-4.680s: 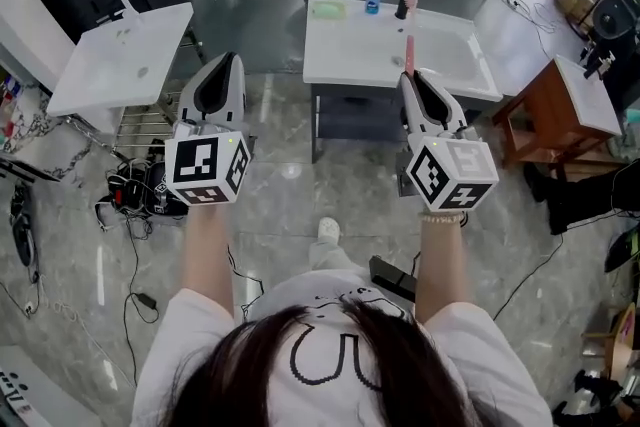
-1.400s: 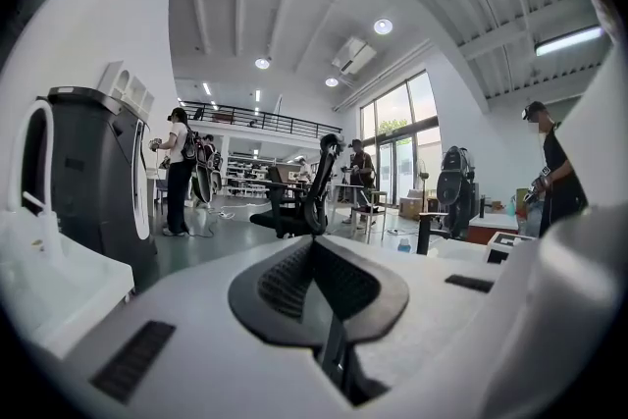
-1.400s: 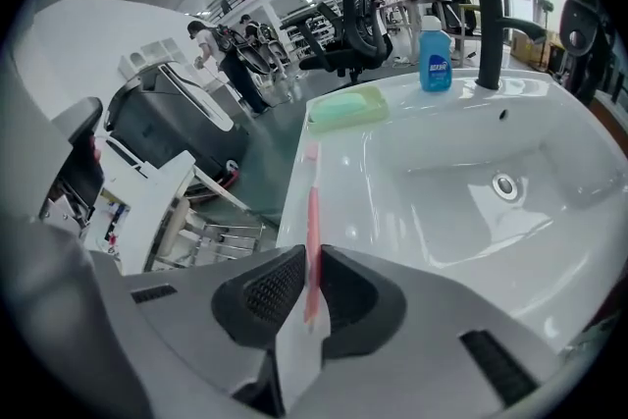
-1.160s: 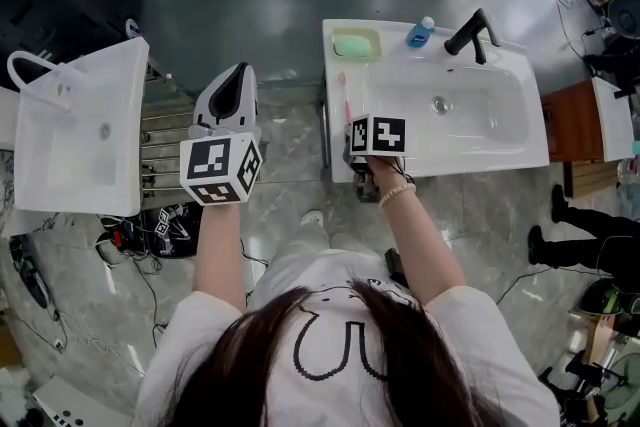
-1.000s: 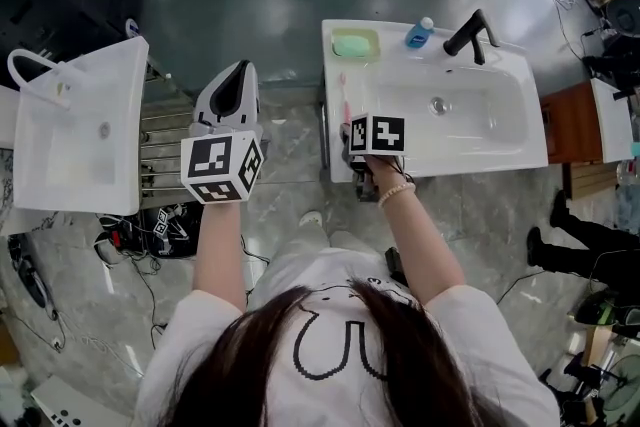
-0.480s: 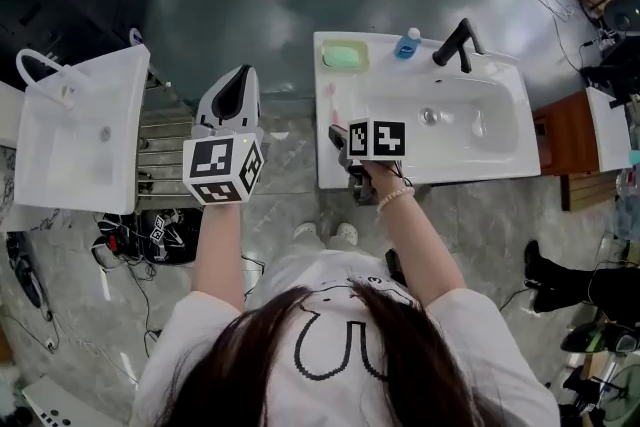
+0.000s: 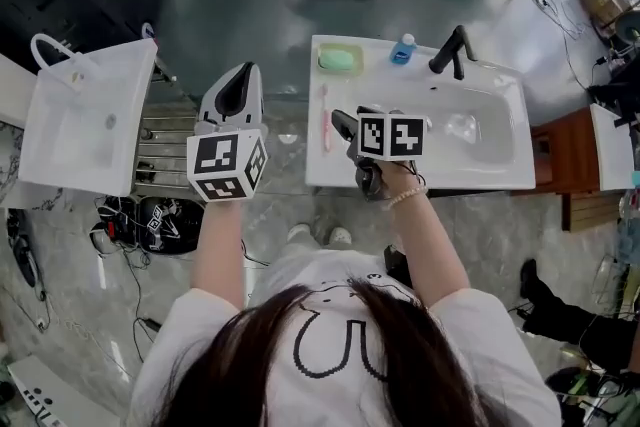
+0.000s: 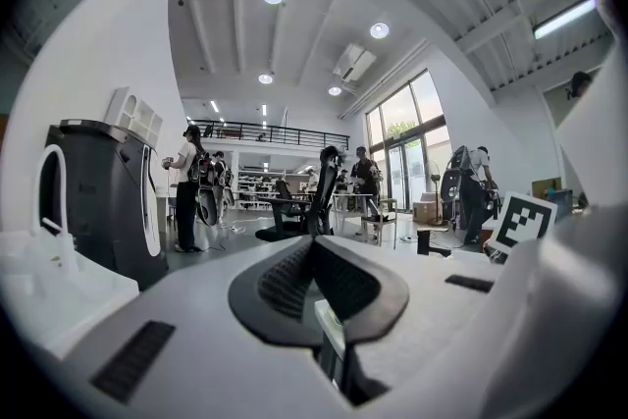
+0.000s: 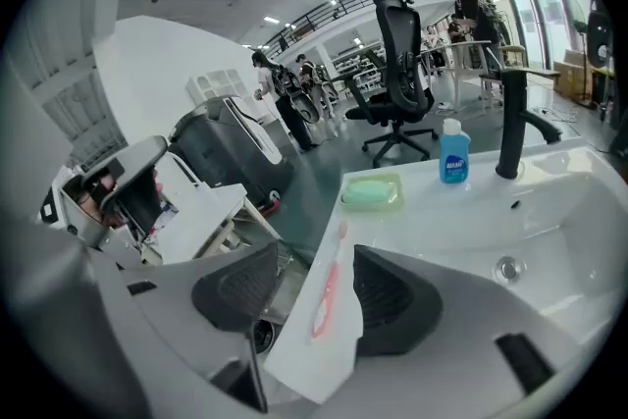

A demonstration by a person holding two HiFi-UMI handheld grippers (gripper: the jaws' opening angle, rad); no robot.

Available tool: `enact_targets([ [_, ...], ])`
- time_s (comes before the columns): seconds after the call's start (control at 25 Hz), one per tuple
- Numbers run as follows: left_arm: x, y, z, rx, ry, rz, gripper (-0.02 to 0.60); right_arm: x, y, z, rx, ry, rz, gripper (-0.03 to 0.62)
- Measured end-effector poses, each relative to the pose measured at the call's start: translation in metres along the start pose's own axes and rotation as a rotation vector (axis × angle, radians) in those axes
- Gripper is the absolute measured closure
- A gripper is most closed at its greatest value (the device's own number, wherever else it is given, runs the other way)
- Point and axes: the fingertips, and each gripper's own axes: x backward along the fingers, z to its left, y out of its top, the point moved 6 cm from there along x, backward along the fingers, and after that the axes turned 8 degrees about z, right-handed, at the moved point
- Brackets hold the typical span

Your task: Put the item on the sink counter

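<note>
A pink toothbrush (image 7: 324, 108) lies flat along the left rim of the white sink counter (image 7: 500, 173). My right gripper (image 7: 349, 122) hovers just right of it, tilted toward it. In the right gripper view the toothbrush (image 9: 327, 294) rests on the counter (image 9: 432, 211) below the gap of my right gripper (image 9: 314, 257). Its jaws are opening and the pads stand clear of the brush on both sides. My left gripper (image 7: 238, 75) hangs over the floor left of the sink. Its jaws (image 8: 312, 242) are shut with nothing between them.
On the counter's back edge sit a green soap dish (image 7: 340, 58), a blue bottle (image 7: 402, 50) and a black faucet (image 7: 452, 50). A second white sink (image 7: 85, 120) stands at the left, with cables and a dark bag (image 7: 160, 220) below. A wooden table (image 7: 570, 155) is at the right.
The right jaws have spread apart and let go of the toothbrush, which now lies on the counter's left rim. The right gripper has drawn back slightly to the right. The left gripper has barely moved.
</note>
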Motion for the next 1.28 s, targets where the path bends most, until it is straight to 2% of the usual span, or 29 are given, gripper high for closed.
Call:
enact_targets([
  [0.28, 0.007, 0.017, -0.017, -0.027, 0.015, -0.03, 0.571, 0.042, 0.022, 0.004, 0.054, 0.032, -0.07, 0.375],
  [0.44, 0.01, 0.025, -0.027, -0.046, 0.014, -0.048, 0.571, 0.069, 0.034, 0.002, 0.082, 0.02, -0.159, 0.478],
  [0.6, 0.012, 0.034, -0.032, -0.064, 0.012, -0.068, 0.571, 0.094, 0.043, -0.001, 0.106, -0.009, -0.247, 0.553],
  [0.72, 0.015, 0.039, -0.031, -0.066, 0.011, -0.085, 0.571, 0.111, 0.05, -0.003, 0.124, -0.02, -0.308, 0.563],
  [0.96, 0.019, 0.046, -0.034, -0.068, -0.007, -0.113, 0.571, 0.147, 0.063, -0.003, 0.168, 0.014, -0.461, 0.565],
  [1.28, 0.031, 0.068, -0.035, -0.086, -0.015, -0.179, 0.571, 0.196, 0.07, -0.003, 0.287, -0.143, -0.601, 0.565],
])
